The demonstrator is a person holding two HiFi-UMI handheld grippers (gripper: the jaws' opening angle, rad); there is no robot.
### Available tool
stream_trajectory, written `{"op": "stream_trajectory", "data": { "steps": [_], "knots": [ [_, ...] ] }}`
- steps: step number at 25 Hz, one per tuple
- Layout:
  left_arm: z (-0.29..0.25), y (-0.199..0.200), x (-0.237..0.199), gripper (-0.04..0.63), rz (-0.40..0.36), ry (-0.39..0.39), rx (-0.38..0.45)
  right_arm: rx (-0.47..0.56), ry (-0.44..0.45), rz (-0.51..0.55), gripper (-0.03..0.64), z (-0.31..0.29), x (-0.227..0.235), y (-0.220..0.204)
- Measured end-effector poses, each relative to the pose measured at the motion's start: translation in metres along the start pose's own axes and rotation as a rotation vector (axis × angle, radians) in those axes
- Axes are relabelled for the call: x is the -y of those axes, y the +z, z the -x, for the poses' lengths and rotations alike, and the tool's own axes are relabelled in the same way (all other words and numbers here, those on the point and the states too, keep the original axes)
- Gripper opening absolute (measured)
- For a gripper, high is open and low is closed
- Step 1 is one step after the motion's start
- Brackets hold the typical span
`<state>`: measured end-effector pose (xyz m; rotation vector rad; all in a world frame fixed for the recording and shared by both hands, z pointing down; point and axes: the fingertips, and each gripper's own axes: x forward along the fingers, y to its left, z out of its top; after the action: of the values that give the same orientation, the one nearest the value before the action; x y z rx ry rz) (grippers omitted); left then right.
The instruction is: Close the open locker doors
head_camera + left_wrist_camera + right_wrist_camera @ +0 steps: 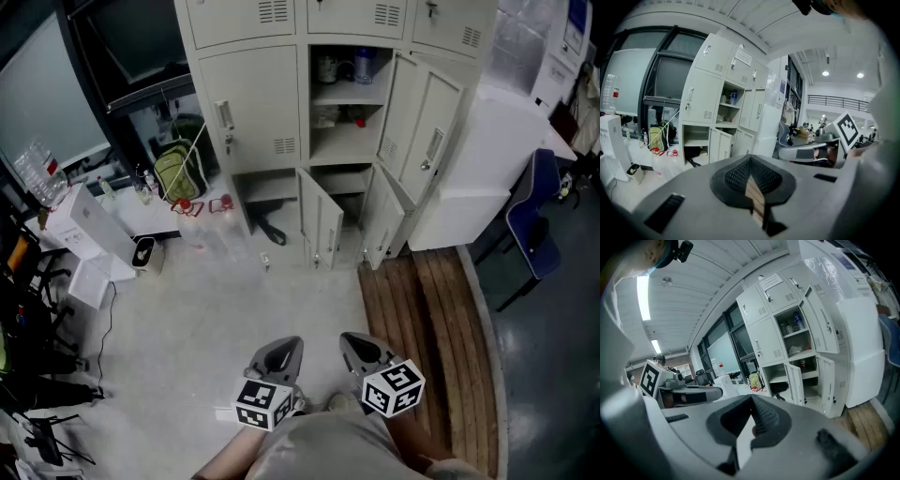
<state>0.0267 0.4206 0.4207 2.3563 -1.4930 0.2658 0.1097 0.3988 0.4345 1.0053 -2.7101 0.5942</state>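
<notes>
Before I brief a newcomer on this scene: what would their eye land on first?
The pale locker bank at the top of the head view, with its tall upper door and two lower doors swung open. Then the left gripper and right gripper, both shut and empty, held low, well short of them.

No text can be read; the print on the paper notice [771, 281] on an upper locker door [780, 295], far beyond the jaws, is too small.
</notes>
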Motion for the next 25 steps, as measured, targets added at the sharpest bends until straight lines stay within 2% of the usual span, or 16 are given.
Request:
{"op": "stream_trajectory", "data": {
  "steps": [15, 25],
  "knots": [
    [0.002, -0.003, 0.002, 0.014, 0.000, -0.015, -0.008, -0.011, -0.006, -0.003, 0.028, -0.001, -0.001, -0.004],
    [0.009, -0.005, -0.022, 0.014, 0.018, -0.022, -0.011, -0.009, -0.016, -0.025, 0.028, -0.022, -0.011, -0.001]
  ]
}}
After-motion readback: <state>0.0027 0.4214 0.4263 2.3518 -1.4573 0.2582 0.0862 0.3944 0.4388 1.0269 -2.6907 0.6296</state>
